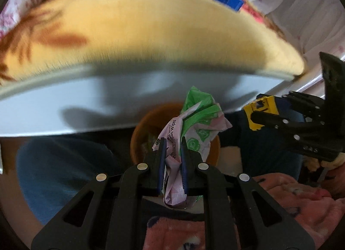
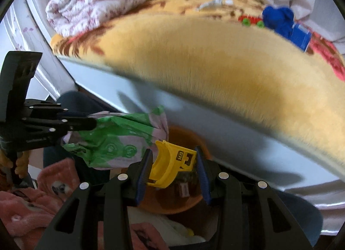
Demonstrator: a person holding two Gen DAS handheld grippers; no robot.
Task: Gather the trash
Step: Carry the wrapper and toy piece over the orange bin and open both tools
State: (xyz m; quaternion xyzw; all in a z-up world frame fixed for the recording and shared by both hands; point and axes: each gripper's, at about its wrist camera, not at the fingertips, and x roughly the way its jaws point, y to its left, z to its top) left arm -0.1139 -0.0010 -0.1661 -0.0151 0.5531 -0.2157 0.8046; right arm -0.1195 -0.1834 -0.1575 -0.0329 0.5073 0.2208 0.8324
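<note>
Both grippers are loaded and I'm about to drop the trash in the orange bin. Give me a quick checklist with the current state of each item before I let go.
1. Left gripper shut on the wipes wrapper: ok.
2. Right gripper shut on the yellow box: ok.
3. Orange bin open, no lid on it: ok.
4. Wrapper over the bin mouth: ok in the left wrist view; its exact height cannot tell.
5. Yellow box over the bin mouth: ok in the right wrist view.
6. Room left in the bin: cannot tell; some scraps already lie inside, the rest is hidden.
</note>
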